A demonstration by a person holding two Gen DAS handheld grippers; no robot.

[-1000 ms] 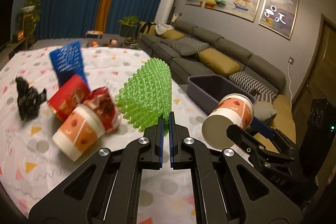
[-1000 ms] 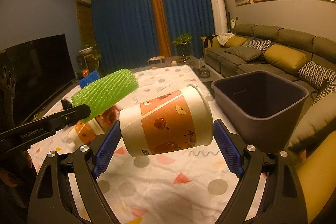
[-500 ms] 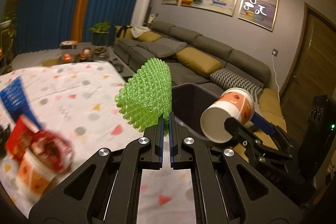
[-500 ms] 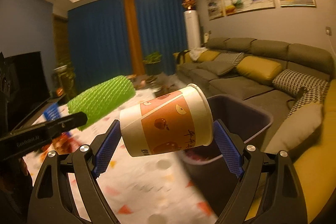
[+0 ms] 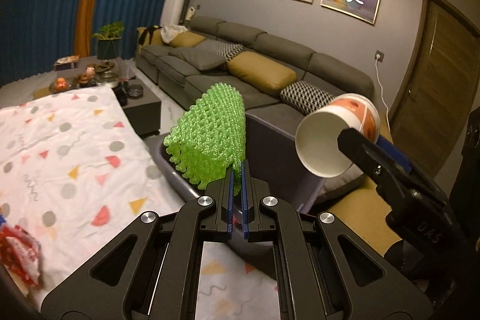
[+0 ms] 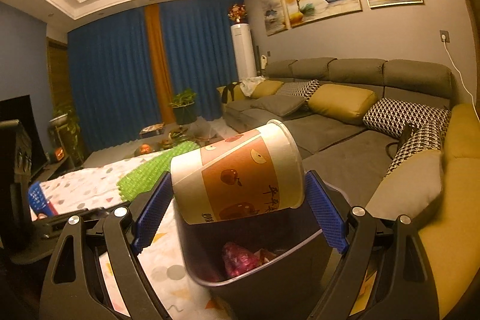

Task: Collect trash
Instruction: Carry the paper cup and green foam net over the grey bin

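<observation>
The left gripper (image 5: 237, 179) has its jaws pinched together on the lower edge of a green foam net (image 5: 210, 137), which stands up from the fingertips and leans over the near rim of a dark bin (image 5: 271, 137). The right gripper (image 6: 240, 197) clamps a paper cup (image 6: 240, 173) end to end between its blue pads (image 6: 325, 215), the cup lying on its side with its base to the left and its rim to the right; in the left wrist view the same cup (image 5: 336, 137) shows its white base, held above the bin's far side. From the right wrist view the cup hangs directly over the bin (image 6: 255, 287), whose open mouth shows crumpled reddish trash (image 6: 240, 260) at the bottom. The bin sits just beside the right edge of a table covered in a white cloth with coloured shapes (image 5: 75, 146). A red and white wrapper (image 5: 18, 251) lies blurred at the cloth's near left edge. Beyond the bin runs a grey sofa (image 5: 264, 59) with yellow and patterned cushions.
</observation>
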